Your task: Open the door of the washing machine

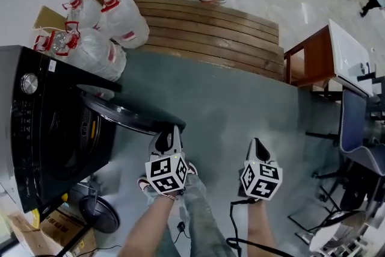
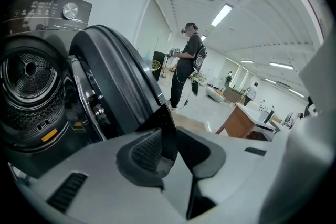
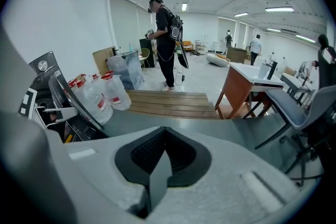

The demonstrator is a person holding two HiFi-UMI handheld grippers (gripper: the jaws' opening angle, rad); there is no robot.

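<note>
Rim of round black washing-machine door is clamped in left gripper; door body is stretched leftward. Right gripper is closed, empty, farther right.

The black front-loading washing machine stood at the left, with a silver knob on its control panel. Its round, dark-rimmed door hung open, swung out to the right, and the perforated metal drum was exposed.
</note>
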